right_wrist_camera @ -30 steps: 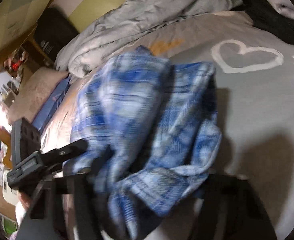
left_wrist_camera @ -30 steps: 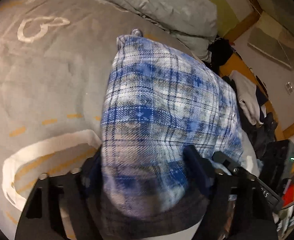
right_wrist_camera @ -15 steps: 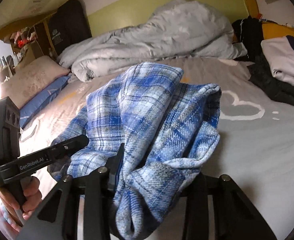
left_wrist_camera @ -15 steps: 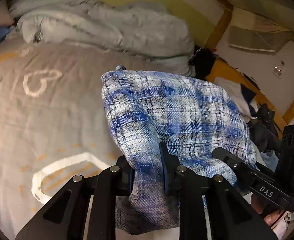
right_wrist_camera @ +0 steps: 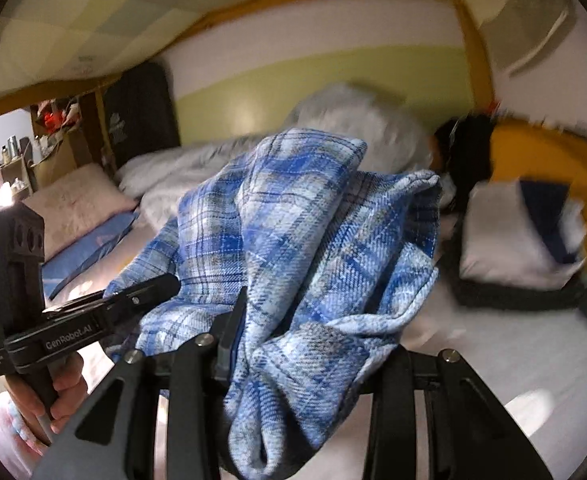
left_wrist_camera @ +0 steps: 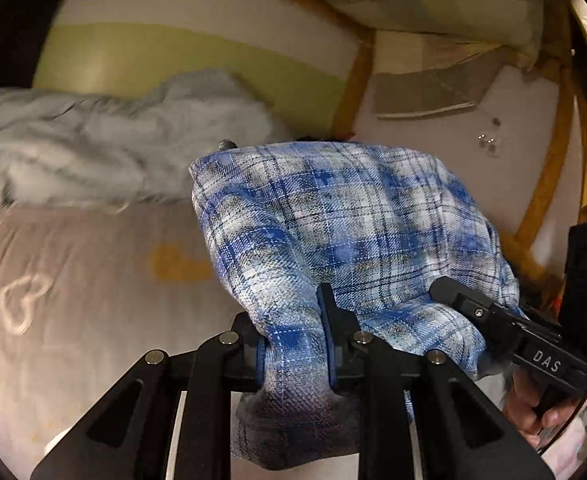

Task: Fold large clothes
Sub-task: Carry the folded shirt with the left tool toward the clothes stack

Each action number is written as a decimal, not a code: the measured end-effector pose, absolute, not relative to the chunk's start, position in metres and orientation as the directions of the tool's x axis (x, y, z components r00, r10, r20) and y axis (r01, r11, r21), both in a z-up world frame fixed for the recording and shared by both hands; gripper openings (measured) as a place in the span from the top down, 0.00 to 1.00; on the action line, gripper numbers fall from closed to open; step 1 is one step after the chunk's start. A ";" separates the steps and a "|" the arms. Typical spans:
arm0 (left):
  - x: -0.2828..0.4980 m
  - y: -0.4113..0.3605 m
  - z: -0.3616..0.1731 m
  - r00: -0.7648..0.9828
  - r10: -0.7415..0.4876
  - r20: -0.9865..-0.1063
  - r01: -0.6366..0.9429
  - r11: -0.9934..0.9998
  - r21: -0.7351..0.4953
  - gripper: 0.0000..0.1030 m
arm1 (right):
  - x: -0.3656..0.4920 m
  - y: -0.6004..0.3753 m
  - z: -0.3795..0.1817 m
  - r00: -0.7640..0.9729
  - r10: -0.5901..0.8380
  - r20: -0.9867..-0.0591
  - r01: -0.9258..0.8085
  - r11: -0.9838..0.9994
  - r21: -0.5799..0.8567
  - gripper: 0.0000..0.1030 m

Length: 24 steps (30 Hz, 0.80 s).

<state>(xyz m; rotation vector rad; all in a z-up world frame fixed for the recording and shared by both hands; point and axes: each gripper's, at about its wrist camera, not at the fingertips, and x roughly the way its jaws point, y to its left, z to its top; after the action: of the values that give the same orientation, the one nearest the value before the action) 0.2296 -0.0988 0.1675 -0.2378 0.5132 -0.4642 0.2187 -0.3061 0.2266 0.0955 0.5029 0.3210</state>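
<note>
Garment: the blue plaid shirt (left_wrist_camera: 333, 232) hung bunched between the two tools, filling the centre of both wrist views, above the grey heart-print bedsheet (left_wrist_camera: 73, 280).
Left gripper (left_wrist_camera: 293, 344): pressed together on a thick fold of the plaid cloth at the lower centre of its frame. A second before, the cloth lay loosely draped over wider-set fingers; the jaws had closed in on it early in that second.
Right gripper (right_wrist_camera: 293, 344): also pinching plaid cloth, lower centre of its frame. The left finger showed against the fabric, while the other was hidden under the drape.
What had just changed: both tools had come up sharply. A second before, the cameras looked down at the shirt lying on the sheet; now the yellow-green wall band (left_wrist_camera: 173, 64) and the wooden frame (left_wrist_camera: 357, 80) filled the upper halves.
Meaning for the task: I took it as the pick-up stage, with the shirt gathered and raised to be shaken out or relaid. No tidy fold showed yet.
Axis: the shirt's long run went from the lower edge of each frame up and away towards the crumpled grey duvet (left_wrist_camera: 93, 152). The far end pointed at the wall; the near end dangled below the fingers.
Surroundings: a stack of folded clothes (right_wrist_camera: 525, 236) sat at the right of the right-hand view.
</note>
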 end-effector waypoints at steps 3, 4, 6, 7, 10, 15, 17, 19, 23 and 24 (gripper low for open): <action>0.253 -0.144 0.200 0.769 -0.523 -0.367 0.431 0.849 -0.306 0.81 | 0.225 -0.347 0.254 0.875 0.274 -0.399 -0.229 0.961 0.156 0.66; 0.264 -0.162 0.211 0.765 -0.540 -0.351 0.456 0.839 -0.297 0.81 | 0.228 -0.360 0.261 0.887 0.258 -0.382 -0.213 0.964 0.157 0.66; 0.286 -0.194 0.229 0.757 -0.566 -0.326 0.496 0.823 -0.278 0.81 | 0.239 -0.393 0.278 0.919 0.202 -0.340 -0.159 0.976 0.150 0.66; 0.299 -0.212 0.237 0.752 -0.578 -0.317 0.513 0.815 -0.269 0.81 | 0.245 -0.406 0.285 0.929 0.177 -0.324 -0.136 0.980 0.145 0.66; 0.343 -0.262 0.250 0.747 -0.589 -0.307 0.534 0.807 -0.252 0.81 | 0.275 -0.446 0.294 0.945 0.117 -0.305 -0.077 0.987 0.140 0.66; 0.420 -0.345 0.231 0.737 -0.575 -0.355 0.509 0.818 -0.268 0.80 | 0.344 -0.520 0.274 0.930 0.071 -0.360 0.020 0.970 0.243 0.65; 0.444 -0.376 0.216 0.723 -0.569 -0.392 0.515 0.822 -0.244 0.80 | 0.369 -0.540 0.252 0.910 0.034 -0.413 0.067 0.971 0.229 0.65; 0.475 -0.405 0.190 0.691 -0.560 -0.457 0.517 0.825 -0.228 0.80 | 0.393 -0.557 0.226 0.882 0.033 -0.470 0.092 0.966 0.240 0.66; 0.528 -0.440 0.114 0.572 -0.531 -0.625 0.475 0.836 -0.275 0.73 | 0.438 -0.592 0.156 0.782 0.018 -0.623 0.183 0.949 0.257 0.63; 0.531 -0.443 0.105 0.585 -0.520 -0.622 0.469 0.843 -0.264 0.71 | 0.445 -0.596 0.141 0.771 0.013 -0.637 0.193 0.948 0.253 0.60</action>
<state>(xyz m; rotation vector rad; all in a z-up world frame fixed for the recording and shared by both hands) 0.5309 -0.4430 0.1053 -0.0739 0.7493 -0.5772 0.4452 -0.5962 0.1406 0.3153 0.6861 -0.0989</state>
